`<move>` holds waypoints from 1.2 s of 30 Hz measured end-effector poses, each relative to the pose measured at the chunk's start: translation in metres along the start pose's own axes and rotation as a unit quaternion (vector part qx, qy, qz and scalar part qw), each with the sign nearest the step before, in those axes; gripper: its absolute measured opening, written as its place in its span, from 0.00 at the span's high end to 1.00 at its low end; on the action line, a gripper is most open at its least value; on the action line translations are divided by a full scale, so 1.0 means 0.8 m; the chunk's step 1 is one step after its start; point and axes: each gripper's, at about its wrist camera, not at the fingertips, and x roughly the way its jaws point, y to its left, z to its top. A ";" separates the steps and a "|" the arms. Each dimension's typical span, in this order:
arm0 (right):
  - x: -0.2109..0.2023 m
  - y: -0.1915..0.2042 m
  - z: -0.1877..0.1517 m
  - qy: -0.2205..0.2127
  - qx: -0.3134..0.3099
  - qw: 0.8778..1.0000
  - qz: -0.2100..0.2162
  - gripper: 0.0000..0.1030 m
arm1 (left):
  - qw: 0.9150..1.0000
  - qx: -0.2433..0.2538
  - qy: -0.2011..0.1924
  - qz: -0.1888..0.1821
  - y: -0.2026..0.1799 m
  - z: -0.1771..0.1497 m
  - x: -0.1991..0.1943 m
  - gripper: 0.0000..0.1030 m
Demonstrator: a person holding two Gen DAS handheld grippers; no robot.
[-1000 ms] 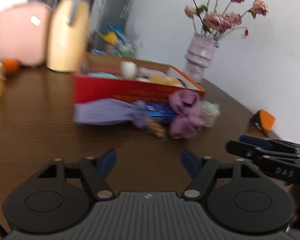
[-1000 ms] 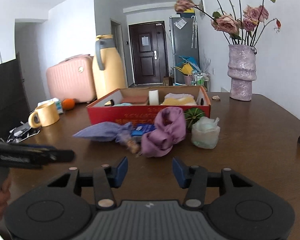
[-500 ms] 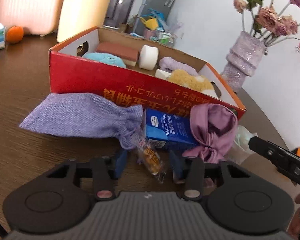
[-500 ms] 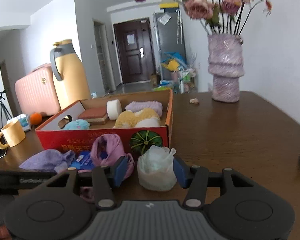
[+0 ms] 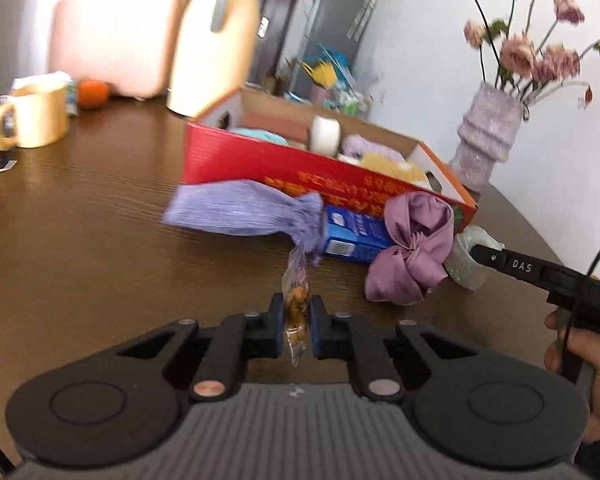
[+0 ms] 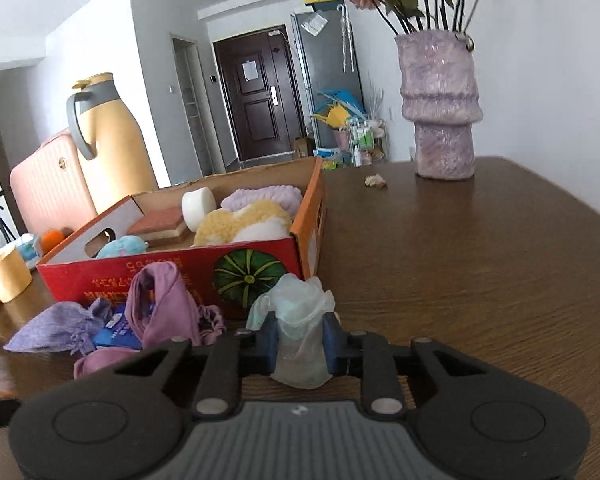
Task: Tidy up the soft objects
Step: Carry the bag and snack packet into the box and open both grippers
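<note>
My left gripper (image 5: 297,320) is shut on a small clear snack packet (image 5: 296,300) and holds it above the table. My right gripper (image 6: 299,340) is shut on a pale plastic-wrapped bundle (image 6: 298,336); it also shows in the left wrist view (image 5: 466,256). A red cardboard box (image 5: 284,168) (image 6: 160,276) holds several soft items. In front of it lie a lavender knit pouch (image 5: 240,210) (image 6: 48,326), a blue tissue pack (image 5: 352,236) (image 6: 114,330) and a mauve knotted cloth (image 5: 410,248) (image 6: 164,304).
A yellow thermos (image 5: 216,44) (image 6: 108,140), a pink suitcase (image 5: 112,36), a yellow mug (image 5: 32,116) (image 6: 4,280) and an orange (image 5: 93,93) stand at the left. A purple vase with dried roses (image 6: 440,104) (image 5: 486,136) stands at the back right.
My left gripper closed on the snack packet and lifted it back from the pile. My right gripper closed on the plastic-wrapped bundle.
</note>
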 end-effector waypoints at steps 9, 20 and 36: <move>-0.045 0.014 0.001 -0.047 -0.016 0.999 -0.018 0.83 | 0.998 0.002 -0.055 0.011 0.033 0.004 -0.077 0.88; -0.210 0.099 -0.069 -0.052 -0.009 0.995 0.079 0.83 | 0.986 0.108 -0.068 -0.111 0.009 0.015 -0.097 0.88; -0.037 0.147 0.110 -0.009 -0.074 0.991 0.114 0.83 | 0.984 0.077 -0.017 -0.157 0.026 0.225 0.084 0.88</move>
